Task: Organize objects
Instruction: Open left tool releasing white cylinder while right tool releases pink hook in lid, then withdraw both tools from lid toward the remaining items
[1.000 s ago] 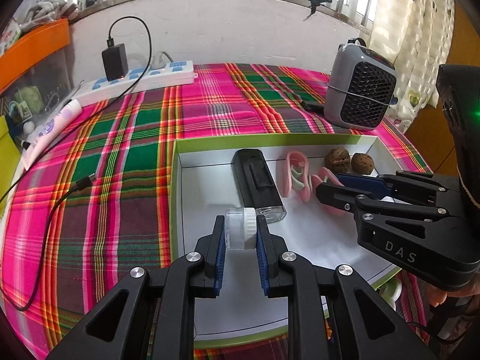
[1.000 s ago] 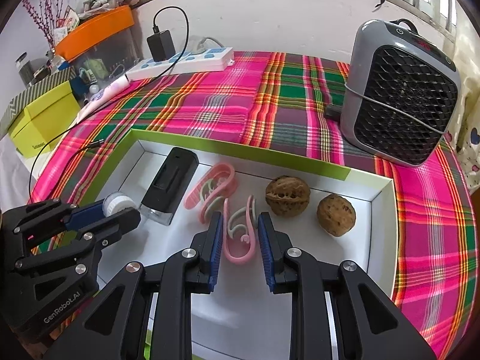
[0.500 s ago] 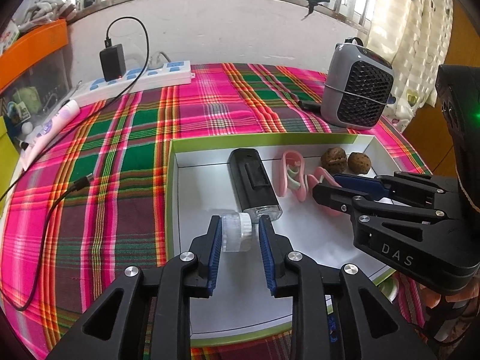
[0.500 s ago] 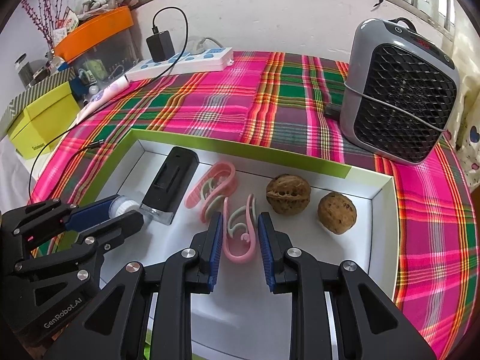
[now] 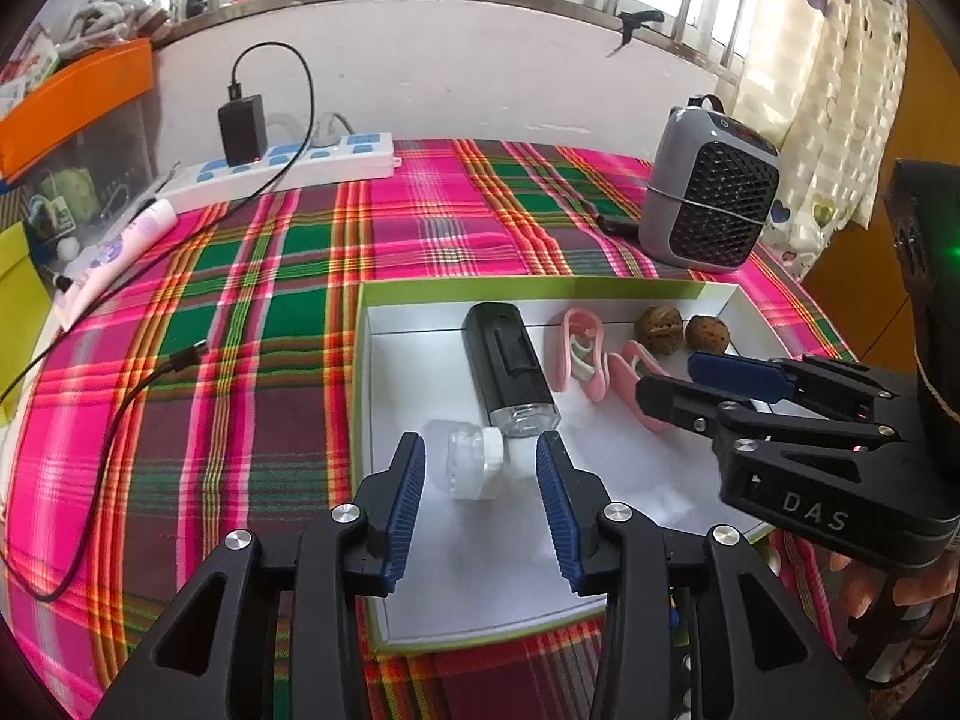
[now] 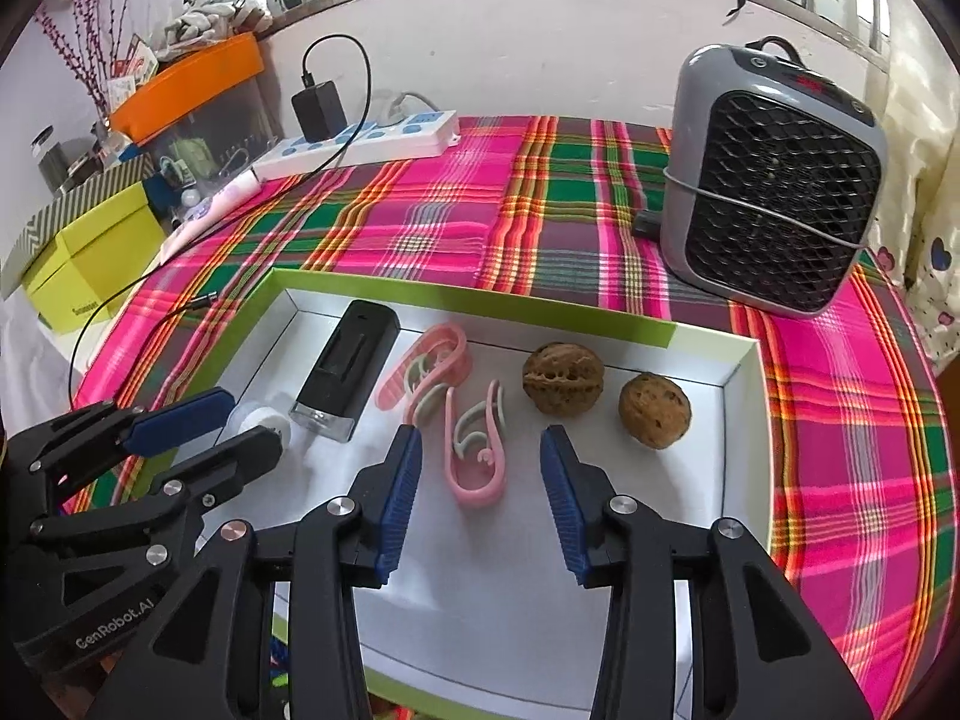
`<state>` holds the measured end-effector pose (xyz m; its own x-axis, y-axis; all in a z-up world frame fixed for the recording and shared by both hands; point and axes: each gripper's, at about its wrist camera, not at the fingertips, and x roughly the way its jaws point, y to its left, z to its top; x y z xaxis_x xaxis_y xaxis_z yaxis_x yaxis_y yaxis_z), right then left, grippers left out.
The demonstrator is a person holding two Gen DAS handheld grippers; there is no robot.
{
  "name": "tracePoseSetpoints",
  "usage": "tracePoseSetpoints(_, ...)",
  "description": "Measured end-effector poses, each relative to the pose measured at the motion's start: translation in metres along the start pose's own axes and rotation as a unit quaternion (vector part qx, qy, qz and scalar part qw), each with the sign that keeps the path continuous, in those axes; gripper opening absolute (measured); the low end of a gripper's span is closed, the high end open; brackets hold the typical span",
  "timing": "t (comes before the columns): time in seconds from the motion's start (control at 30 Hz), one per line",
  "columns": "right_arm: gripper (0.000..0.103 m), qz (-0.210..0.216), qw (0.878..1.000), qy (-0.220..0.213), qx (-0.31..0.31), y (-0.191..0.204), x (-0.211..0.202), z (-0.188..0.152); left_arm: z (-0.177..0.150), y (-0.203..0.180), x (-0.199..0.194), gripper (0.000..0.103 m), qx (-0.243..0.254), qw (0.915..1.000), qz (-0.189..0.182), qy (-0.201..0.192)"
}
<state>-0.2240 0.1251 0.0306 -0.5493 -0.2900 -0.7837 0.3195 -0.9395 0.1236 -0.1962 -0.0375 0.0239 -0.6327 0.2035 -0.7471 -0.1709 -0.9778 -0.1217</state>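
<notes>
A white box tray with a green rim [image 5: 540, 287] [image 6: 468, 294] lies on the plaid cloth. In it are a black flashlight [image 5: 510, 363] [image 6: 351, 369], two pink clips [image 5: 579, 348] [image 6: 477, 450], two walnuts [image 5: 660, 327] [image 6: 563, 378] and a small clear bottle with a white cap [image 5: 471, 462] [image 6: 261, 420] lying on its side. My left gripper [image 5: 480, 456] [image 6: 207, 429] is open with the bottle loose between its fingers. My right gripper [image 6: 477, 462] [image 5: 690, 375] is open with a pink clip lying between its fingers.
A grey heater [image 5: 708, 204] [image 6: 774, 180] stands at the back right. A white power strip with a black charger [image 5: 282, 165] [image 6: 360, 138] lies at the back. A black cable [image 5: 120, 420] runs over the cloth on the left. A yellow-green box [image 6: 84, 252] sits at far left.
My left gripper has opened and let go of the bottle, which now lies on its side in the tray. My right gripper has opened around the pink clip.
</notes>
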Motion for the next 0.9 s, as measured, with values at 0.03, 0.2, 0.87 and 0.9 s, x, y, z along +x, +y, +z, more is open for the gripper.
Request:
tracePoseSetpoints(0.03,0.042,0.000,1.000,-0.002,0.000,0.000,-0.002,-0.001,-0.001,0.000,-0.002,0.037,0.000,1.0000,0.000,-0.001)
tracePoseSetpoints(0.2,0.042,-0.001,1.000,-0.010,0.000,0.001,-0.011,-0.004,-0.006,-0.003,-0.008,0.037,0.002,1.0000,0.001,-0.004)
tracePoseSetpoints(0.87,0.042,-0.001,0.999,-0.045,0.011,0.015,-0.057,-0.041,-0.036,-0.013,-0.053,0.038,-0.002,0.9995,0.001,-0.031)
tracePoseSetpoints(0.9,0.042,0.000,0.999,-0.047,0.013,0.015,-0.059,-0.043,-0.038,-0.014,-0.056,0.038,-0.003,0.9995,0.002,-0.032)
